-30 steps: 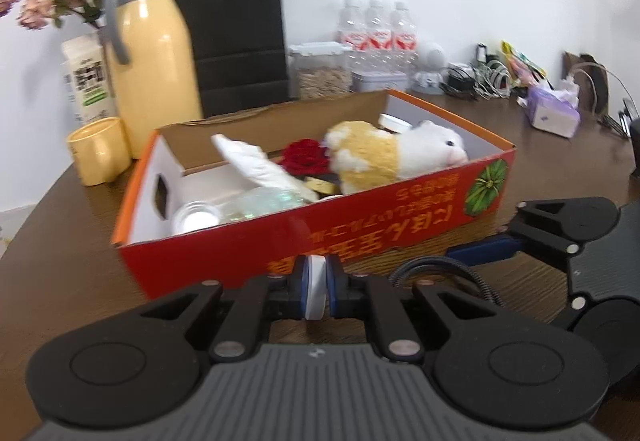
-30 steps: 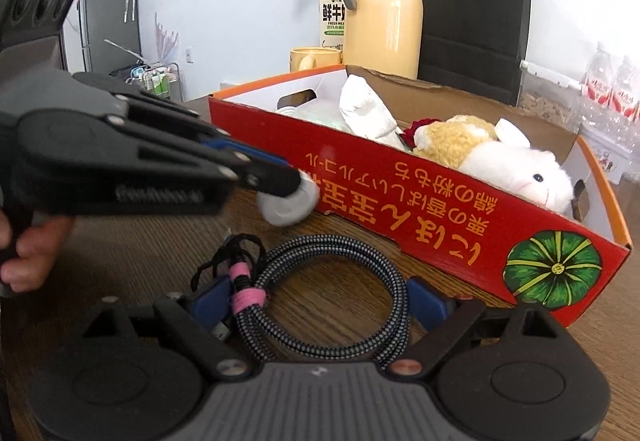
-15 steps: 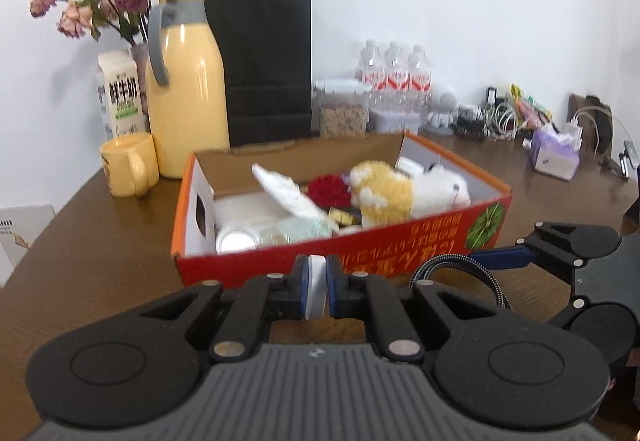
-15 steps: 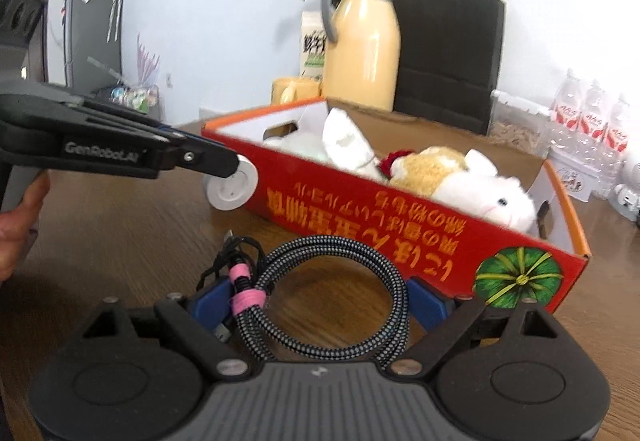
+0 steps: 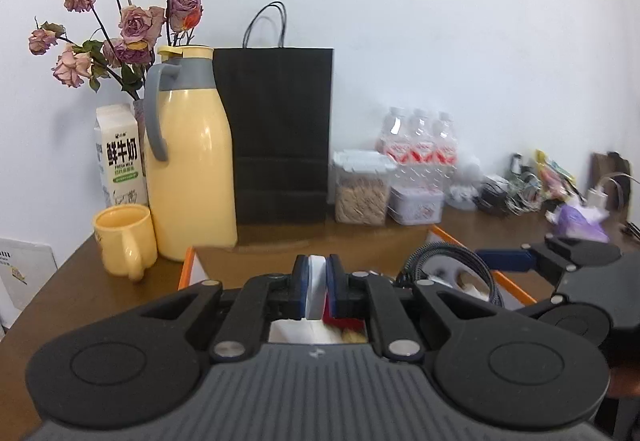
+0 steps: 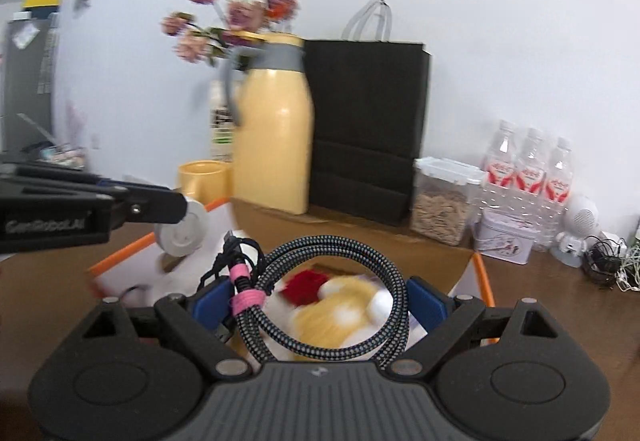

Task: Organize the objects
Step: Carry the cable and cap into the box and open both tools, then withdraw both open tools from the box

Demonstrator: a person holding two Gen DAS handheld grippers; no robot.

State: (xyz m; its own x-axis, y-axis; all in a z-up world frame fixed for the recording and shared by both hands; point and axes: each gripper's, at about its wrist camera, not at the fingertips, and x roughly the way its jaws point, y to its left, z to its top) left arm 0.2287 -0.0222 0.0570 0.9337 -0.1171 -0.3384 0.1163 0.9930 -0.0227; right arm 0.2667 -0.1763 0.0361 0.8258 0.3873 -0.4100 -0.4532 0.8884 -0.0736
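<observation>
My left gripper (image 5: 317, 287) is shut on a small white round disc (image 5: 317, 289); the disc also shows in the right wrist view (image 6: 182, 231), held above the left end of the red cardboard box (image 6: 120, 255). My right gripper (image 6: 318, 299) is shut on a coiled braided cable (image 6: 332, 305) tied with a pink band, held over the box. Inside the box lie a yellow-and-white plush toy (image 6: 340, 315) and a red flower (image 6: 306, 281). In the left wrist view the box's orange rim (image 5: 185, 269) sits just beyond my fingers.
Behind the box stand a yellow thermos jug (image 5: 190, 161), yellow mug (image 5: 124, 241), milk carton (image 5: 120, 161), dried roses (image 5: 132, 25), black paper bag (image 5: 280, 137), a cereal container (image 5: 362, 189), water bottles (image 5: 418, 145) and a tin (image 5: 416, 205). Cables and tissues (image 5: 576, 217) clutter the right.
Both grippers have risen and moved forward from in front of the box to above it, still holding the disc and the cable. The view now looks over the box's rim.
</observation>
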